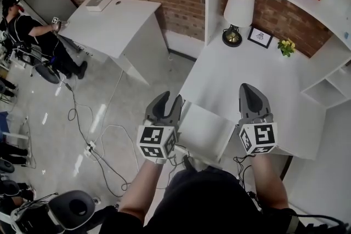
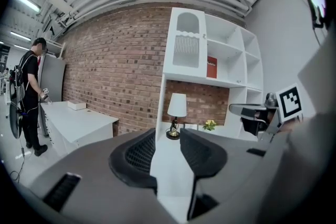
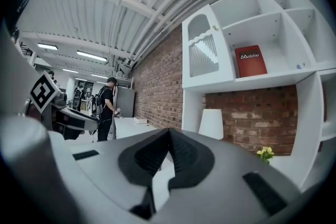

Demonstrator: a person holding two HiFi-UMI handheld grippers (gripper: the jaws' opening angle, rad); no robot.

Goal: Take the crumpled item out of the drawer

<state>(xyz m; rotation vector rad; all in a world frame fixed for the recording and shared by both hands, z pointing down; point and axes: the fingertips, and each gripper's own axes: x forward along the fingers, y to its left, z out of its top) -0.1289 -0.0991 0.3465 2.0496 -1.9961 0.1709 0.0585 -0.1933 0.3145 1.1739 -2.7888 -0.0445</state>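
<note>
Nearest to us, the left gripper [image 1: 170, 98] is held over the floor [image 1: 109, 90], just off the near edge of the surface [image 1: 219, 76]. Its fingers stand apart with nothing between them. To its right we note what appears to be the drawer [image 1: 205, 130], pulled out below that edge. We cannot make out the crumpled item in any view. Further right, the right gripper [image 1: 251, 91] hovers over the surface, fingers closed together and empty. A lamp [image 1: 239, 8] stands at the far side.
</note>
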